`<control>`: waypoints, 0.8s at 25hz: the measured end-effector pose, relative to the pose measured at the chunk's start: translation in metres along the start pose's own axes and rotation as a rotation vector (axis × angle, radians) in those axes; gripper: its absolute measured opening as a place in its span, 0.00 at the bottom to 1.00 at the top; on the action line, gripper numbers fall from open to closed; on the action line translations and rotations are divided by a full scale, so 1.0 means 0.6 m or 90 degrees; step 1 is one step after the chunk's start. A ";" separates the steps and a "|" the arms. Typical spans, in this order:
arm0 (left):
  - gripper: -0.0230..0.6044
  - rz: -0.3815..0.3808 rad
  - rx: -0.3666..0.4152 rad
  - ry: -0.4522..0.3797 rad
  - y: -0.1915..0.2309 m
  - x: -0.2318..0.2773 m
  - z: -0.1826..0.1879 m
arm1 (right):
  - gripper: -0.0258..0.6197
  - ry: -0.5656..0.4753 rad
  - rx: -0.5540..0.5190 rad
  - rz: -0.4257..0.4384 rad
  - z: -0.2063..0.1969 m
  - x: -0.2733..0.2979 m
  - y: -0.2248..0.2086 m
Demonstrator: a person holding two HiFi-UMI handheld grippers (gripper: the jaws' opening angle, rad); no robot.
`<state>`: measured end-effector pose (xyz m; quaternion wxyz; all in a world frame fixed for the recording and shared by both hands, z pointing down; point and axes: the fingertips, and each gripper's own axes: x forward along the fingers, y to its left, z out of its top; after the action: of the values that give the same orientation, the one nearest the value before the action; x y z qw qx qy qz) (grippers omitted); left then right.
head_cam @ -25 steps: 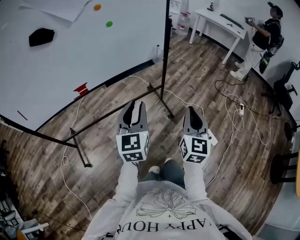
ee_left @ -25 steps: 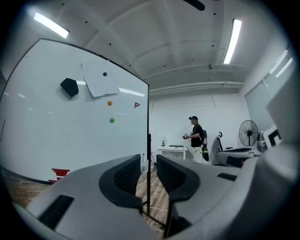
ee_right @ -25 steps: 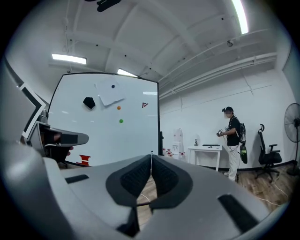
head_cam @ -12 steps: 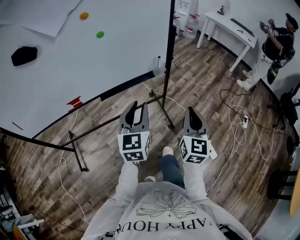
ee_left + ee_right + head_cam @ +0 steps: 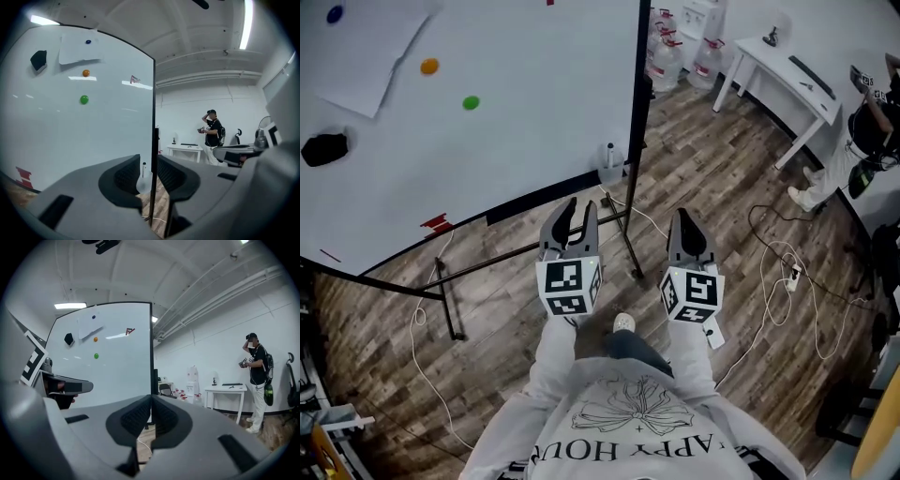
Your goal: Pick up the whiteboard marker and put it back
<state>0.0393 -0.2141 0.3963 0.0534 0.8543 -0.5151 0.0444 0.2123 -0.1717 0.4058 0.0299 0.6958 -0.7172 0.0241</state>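
Note:
A large whiteboard [image 5: 487, 112] on a black stand fills the upper left of the head view. A thin dark red stick [image 5: 331, 255], perhaps the marker, lies near the board's lower left edge; it is too small to be sure. My left gripper [image 5: 579, 214] is held level in front of me, open, with nothing between its jaws. In the left gripper view [image 5: 149, 173] the board's black side post [image 5: 154, 140] shows through the gap. My right gripper [image 5: 685, 217] is beside it, shut and empty, its pads [image 5: 140, 416] meeting at the tip.
On the board are a black eraser [image 5: 325, 148], an orange magnet [image 5: 429, 67], a green magnet [image 5: 471, 103] and a paper sheet [image 5: 366, 56]. A white bottle [image 5: 610, 155] stands by the post. A white table [image 5: 778, 75], water jugs [image 5: 670, 52], floor cables [image 5: 787, 272] and another person [image 5: 255, 376] are on the right.
The board and its stand have come closer and slid down-left in the head view as I walk forward. Both grippers keep their pose; their jaws look unchanged.

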 end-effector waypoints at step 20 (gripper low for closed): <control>0.19 -0.001 -0.013 0.095 0.024 0.238 -0.061 | 0.05 0.053 0.026 0.006 -0.050 0.185 -0.086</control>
<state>0.0919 -0.3407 0.4516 0.1000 0.8486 -0.5092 0.1026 0.2611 -0.2815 0.4440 0.0457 0.6913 -0.7180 0.0677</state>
